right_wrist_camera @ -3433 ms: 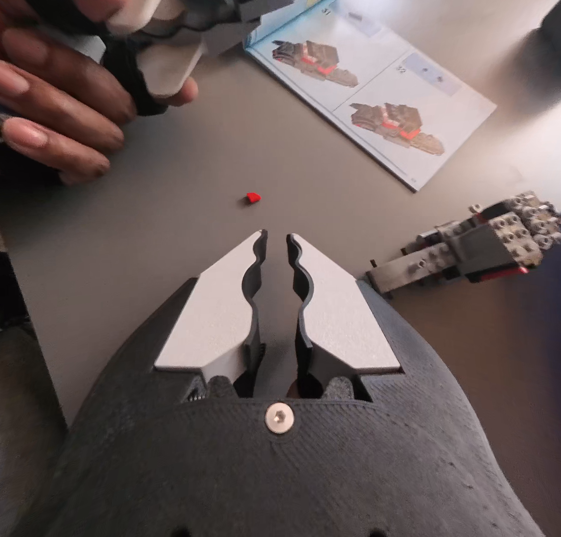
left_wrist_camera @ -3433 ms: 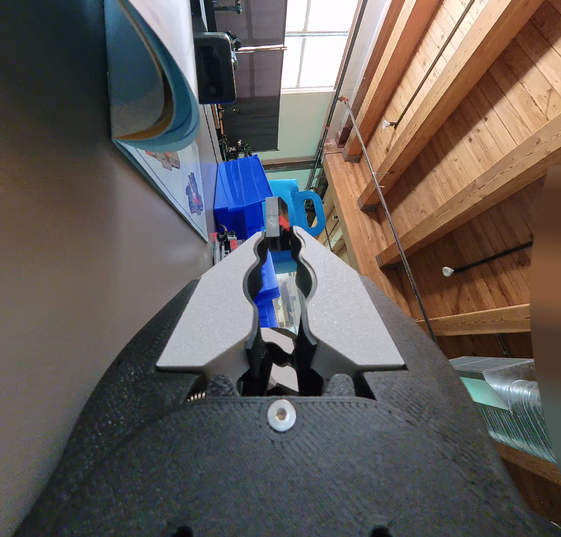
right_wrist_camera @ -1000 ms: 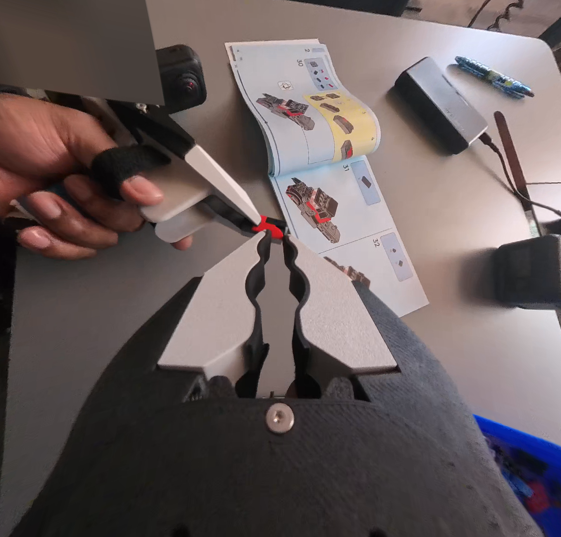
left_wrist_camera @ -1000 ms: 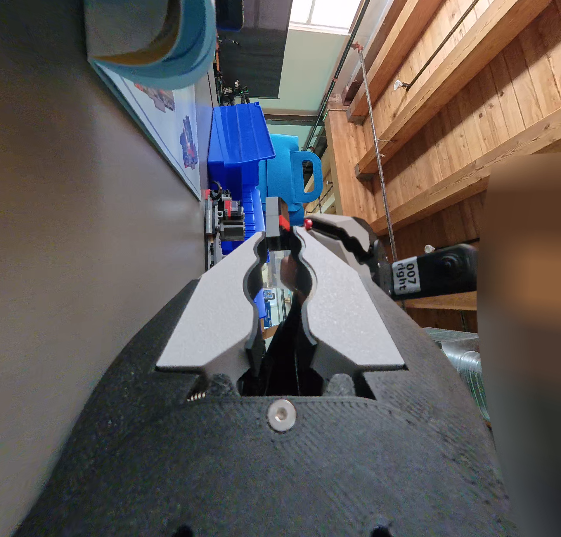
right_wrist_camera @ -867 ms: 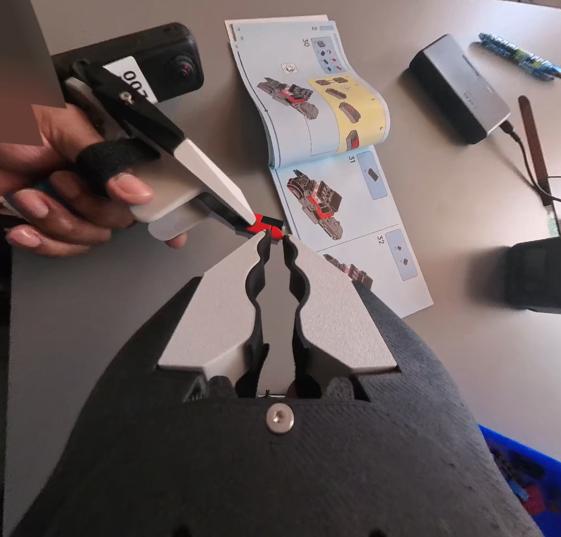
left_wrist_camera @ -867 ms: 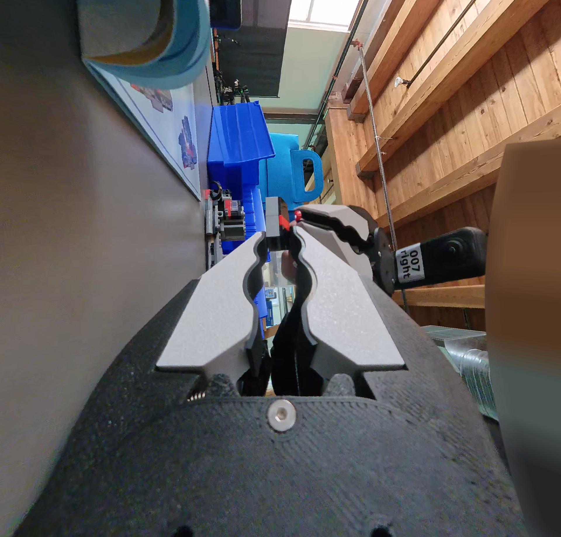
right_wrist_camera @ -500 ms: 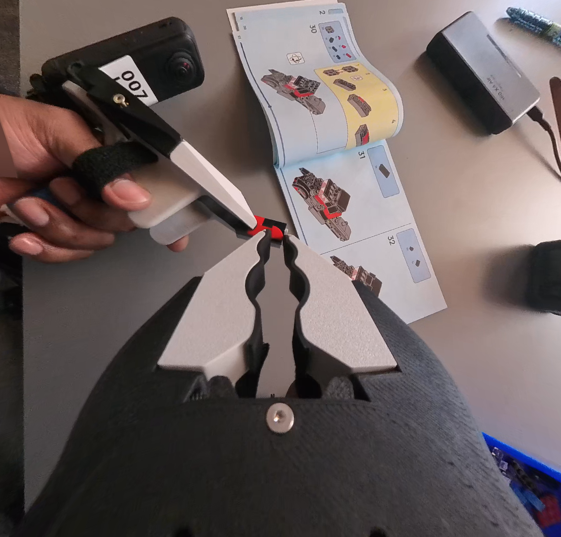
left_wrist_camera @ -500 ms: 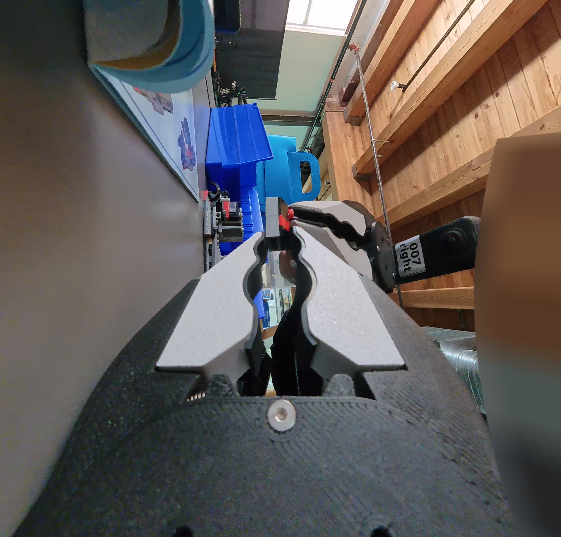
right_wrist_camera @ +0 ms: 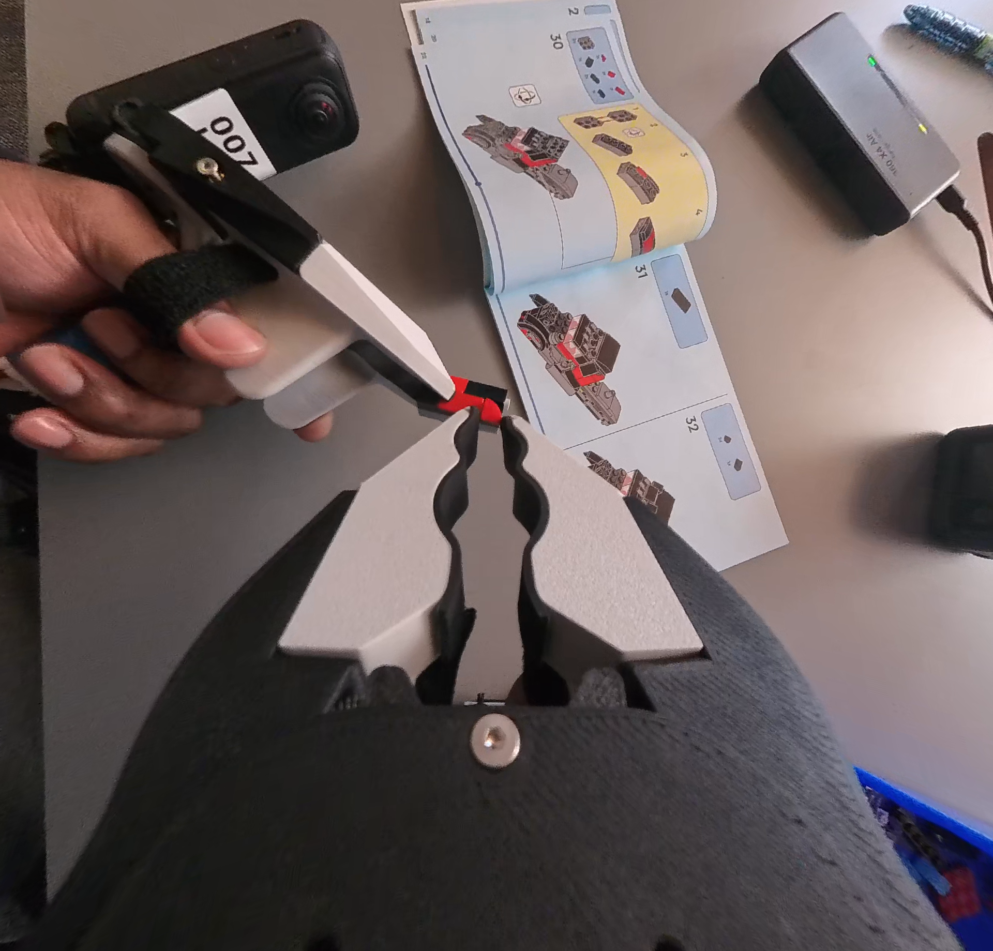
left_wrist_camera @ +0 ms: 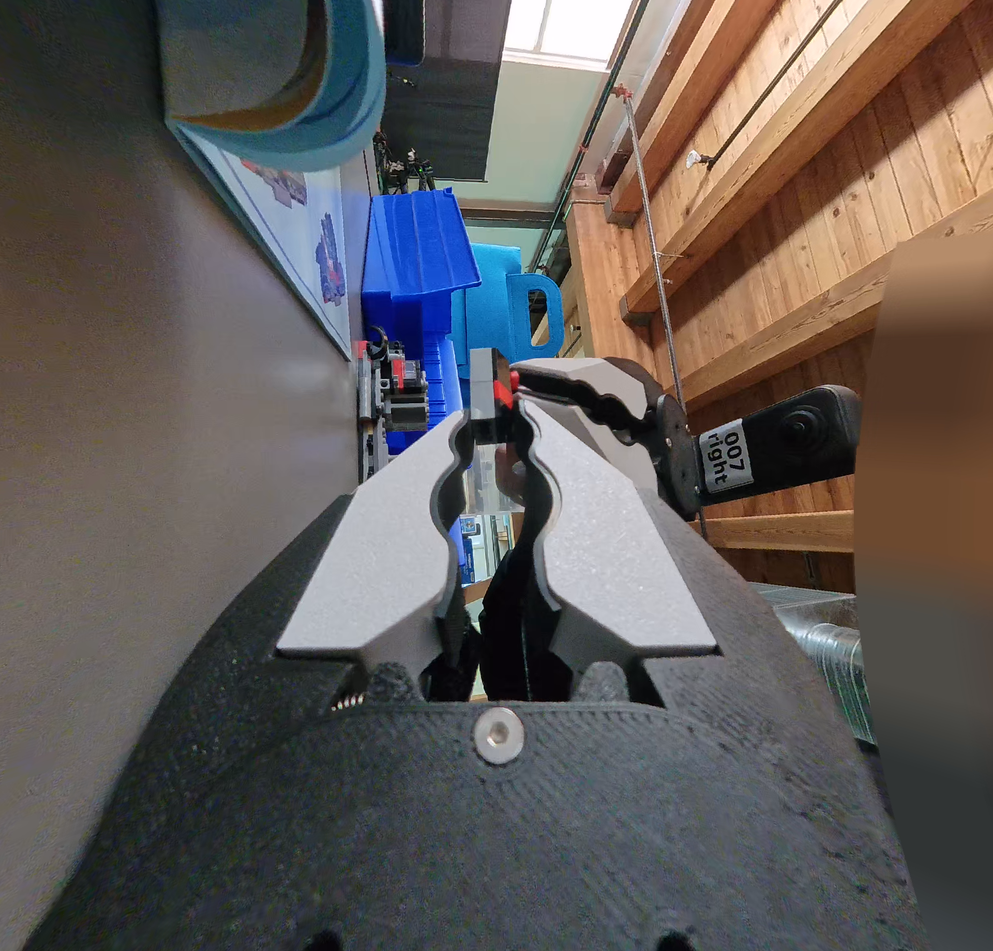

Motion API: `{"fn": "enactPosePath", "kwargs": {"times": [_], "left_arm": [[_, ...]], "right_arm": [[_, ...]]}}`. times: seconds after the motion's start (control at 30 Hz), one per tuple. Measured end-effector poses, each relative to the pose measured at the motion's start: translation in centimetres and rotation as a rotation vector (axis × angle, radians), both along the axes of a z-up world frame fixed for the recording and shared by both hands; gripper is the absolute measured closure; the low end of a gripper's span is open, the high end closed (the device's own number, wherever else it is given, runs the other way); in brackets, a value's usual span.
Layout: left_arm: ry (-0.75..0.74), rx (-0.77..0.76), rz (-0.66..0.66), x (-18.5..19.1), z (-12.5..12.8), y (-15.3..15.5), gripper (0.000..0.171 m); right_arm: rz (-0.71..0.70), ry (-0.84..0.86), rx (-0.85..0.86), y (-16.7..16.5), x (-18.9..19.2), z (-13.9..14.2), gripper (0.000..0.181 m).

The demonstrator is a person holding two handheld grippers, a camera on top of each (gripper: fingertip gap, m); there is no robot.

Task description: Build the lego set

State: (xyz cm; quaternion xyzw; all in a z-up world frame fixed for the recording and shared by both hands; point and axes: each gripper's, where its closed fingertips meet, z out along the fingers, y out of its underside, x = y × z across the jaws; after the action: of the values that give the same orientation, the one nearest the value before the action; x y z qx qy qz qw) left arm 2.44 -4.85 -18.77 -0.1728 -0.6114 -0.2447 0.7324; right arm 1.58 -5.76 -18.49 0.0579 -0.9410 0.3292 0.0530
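Note:
My left gripper [left_wrist_camera: 491, 423] is shut on a small grey, black and red lego sub-assembly [left_wrist_camera: 482, 388] and holds it above the grey table [right_wrist_camera: 225, 522]. In the right wrist view a hand holds this left gripper [right_wrist_camera: 443, 388] with the sub-assembly [right_wrist_camera: 475, 390] at its tips. My right gripper [right_wrist_camera: 486, 421] is shut on a small red piece [right_wrist_camera: 490, 413] and holds it against the sub-assembly. From the left wrist view, the right gripper [left_wrist_camera: 518, 383] comes in from the right. The partly built lego model [left_wrist_camera: 389, 393] lies on the table beyond.
An open instruction booklet [right_wrist_camera: 591, 280] lies on the table under the grippers. A grey power box [right_wrist_camera: 860, 135] with a cable, a pen [right_wrist_camera: 945, 33] and a dark object [right_wrist_camera: 967, 495] lie to the right. Blue parts bins [left_wrist_camera: 419, 291] stand past the model; one shows in the right wrist view [right_wrist_camera: 940, 861].
The red piece lay on the table under my open right gripper; it is now gripped, lifted and brought against the sub-assembly. In the last second the two grippers closed in slightly.

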Motion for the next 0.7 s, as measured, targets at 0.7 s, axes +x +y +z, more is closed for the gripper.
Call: {"fn": "enactPosePath", "kwargs": {"times": [0.7], "left_arm": [[0.003, 0.009, 0.003, 0.1, 0.11, -0.13, 0.156]], "right_arm": [[0.007, -0.001, -0.006, -0.56, 0.05, -0.4, 0.17]]}}
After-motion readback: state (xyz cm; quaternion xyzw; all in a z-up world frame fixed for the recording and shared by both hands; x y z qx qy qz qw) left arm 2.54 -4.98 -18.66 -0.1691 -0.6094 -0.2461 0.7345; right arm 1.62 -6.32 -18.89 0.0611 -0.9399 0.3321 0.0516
